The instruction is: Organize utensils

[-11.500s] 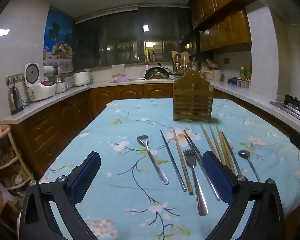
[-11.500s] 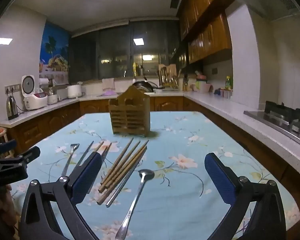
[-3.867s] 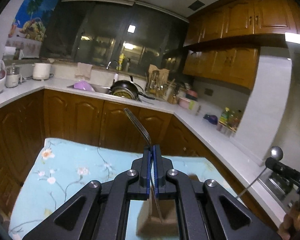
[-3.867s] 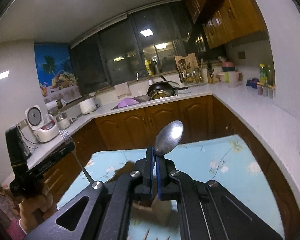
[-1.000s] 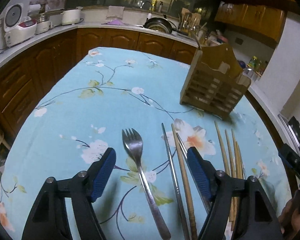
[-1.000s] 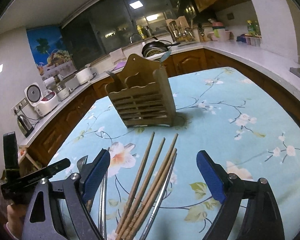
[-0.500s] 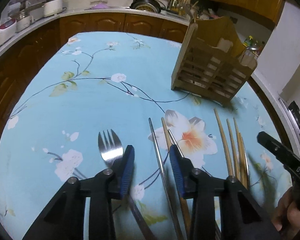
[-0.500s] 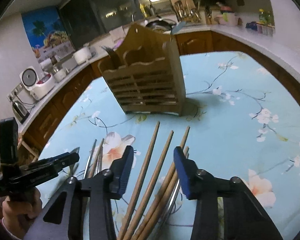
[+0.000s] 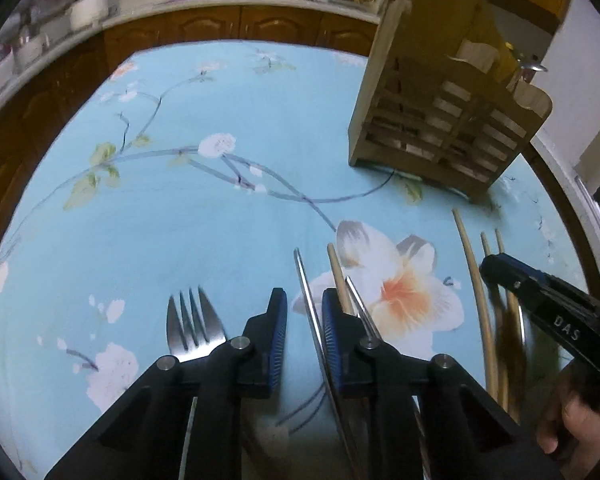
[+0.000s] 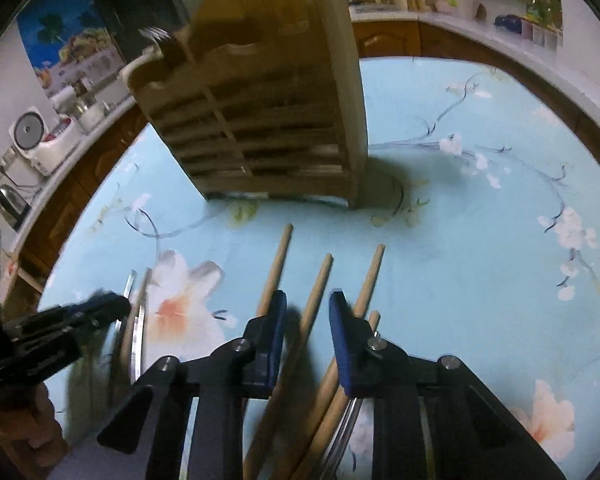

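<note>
A wooden utensil holder (image 9: 448,96) stands on the blue flowered tablecloth (image 9: 204,216); a fork (image 10: 156,36) sticks out of it in the right wrist view (image 10: 260,104). My left gripper (image 9: 304,304) is low over the cloth, jaws narrowly apart around a metal chopstick (image 9: 306,292), with a wooden chopstick (image 9: 336,272) just right of it. A fork (image 9: 192,320) lies to its left. My right gripper (image 10: 306,304) is narrowly open around a wooden chopstick (image 10: 318,280), among other wooden chopsticks (image 10: 278,264).
Wooden cabinets and a white counter (image 9: 100,12) with appliances ring the table. A rice cooker (image 10: 32,136) stands at the left. The other gripper shows in each view, the right one (image 9: 540,300) and the left one (image 10: 60,328). The holder stands close ahead.
Both grippers have come lower and closer to the cloth. Their jaws have narrowed from wide open, the left around the metal chopstick, the right around a wooden chopstick.
</note>
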